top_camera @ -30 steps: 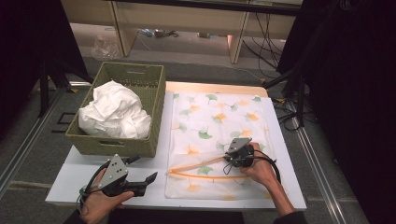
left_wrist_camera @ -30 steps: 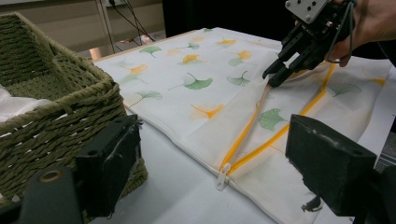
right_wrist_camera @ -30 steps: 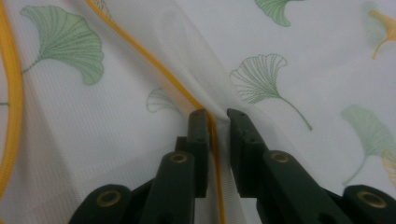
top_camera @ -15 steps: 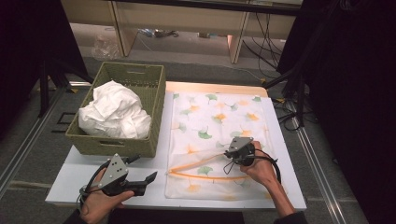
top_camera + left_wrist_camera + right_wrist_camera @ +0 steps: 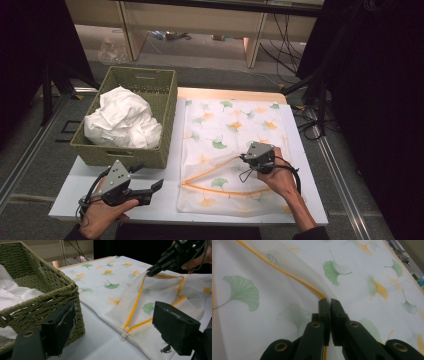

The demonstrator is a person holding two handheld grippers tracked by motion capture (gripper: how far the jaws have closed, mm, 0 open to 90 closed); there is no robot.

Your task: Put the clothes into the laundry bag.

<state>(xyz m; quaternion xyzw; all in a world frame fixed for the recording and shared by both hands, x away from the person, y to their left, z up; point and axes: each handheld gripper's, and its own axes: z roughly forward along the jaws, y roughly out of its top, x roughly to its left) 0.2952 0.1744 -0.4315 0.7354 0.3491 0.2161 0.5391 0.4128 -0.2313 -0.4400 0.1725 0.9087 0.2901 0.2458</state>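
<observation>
Right gripper [image 5: 246, 158], jaws clamped on the upper edge of the zippered mesh bag [image 5: 227, 130] lying on the desk [image 5: 65, 200]: lift gently to widen the mouth, apparently for the basket [image 5: 150, 80] laundry; left gripper [image 5: 150, 190] hovers agape.

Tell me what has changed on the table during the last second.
The right gripper, shut on the upper edge of the mesh bag opening, has lifted that edge a little higher and farther from the person, widening the opening. The left gripper stays open near the basket, and the white cloth has not moved.
</observation>
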